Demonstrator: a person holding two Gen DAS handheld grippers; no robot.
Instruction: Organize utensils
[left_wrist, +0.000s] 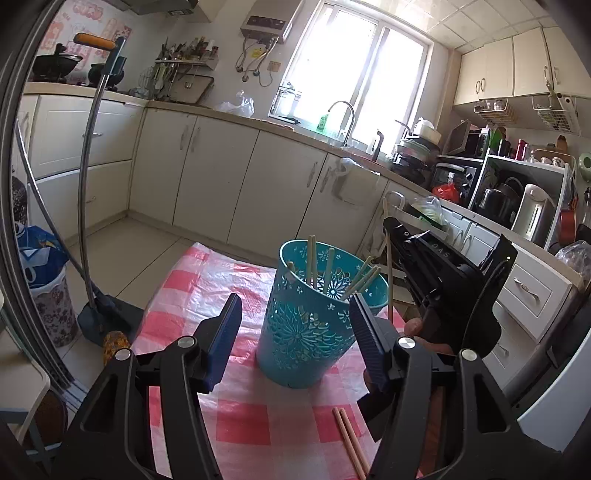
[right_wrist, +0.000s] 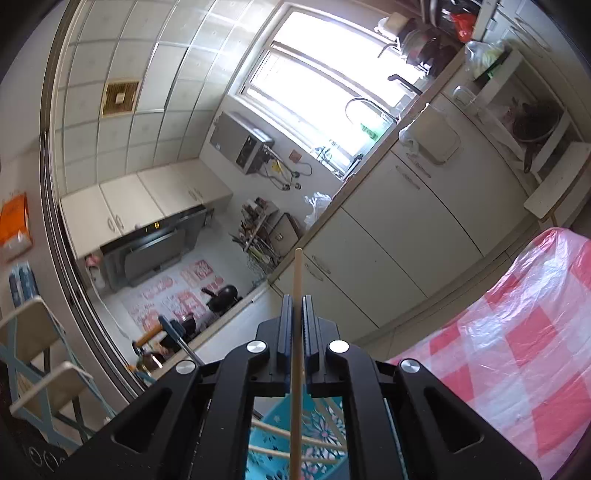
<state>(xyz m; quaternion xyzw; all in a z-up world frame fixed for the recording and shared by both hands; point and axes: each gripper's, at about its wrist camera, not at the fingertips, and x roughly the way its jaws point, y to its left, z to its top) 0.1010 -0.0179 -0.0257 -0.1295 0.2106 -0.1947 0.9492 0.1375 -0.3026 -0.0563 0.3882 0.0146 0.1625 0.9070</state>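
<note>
- Two views, and I start with the left wrist: my left claw (left_wrist: 295, 332) is spread wide with nothing in it, its blue ribbed pads flanking the teal plastic holder with cut-out flower patterns (left_wrist: 314, 317) without touching it. I judge I keep it there to steady the holder if it tips.
- Several pale wooden chopsticks (left_wrist: 328, 269) lean inside the holder, ends up, because that is where the utensils belong.
- One loose pair of chopsticks (left_wrist: 349, 443) lies flat on the pink-and-white checked plastic cloth covering the surface (left_wrist: 258, 424), near my right pad, not yet sorted.
- My right claw (left_wrist: 391, 225) sits just past the holder's far rim, holding a single pale chopstick (left_wrist: 389, 266) almost upright.
- From the right wrist: my right claw (right_wrist: 297, 299) is closed down on that chopstick (right_wrist: 297, 273), which pokes out past the pads. Its lower end runs toward the holder (right_wrist: 273, 435) below, so I judge the drop is close.
</note>
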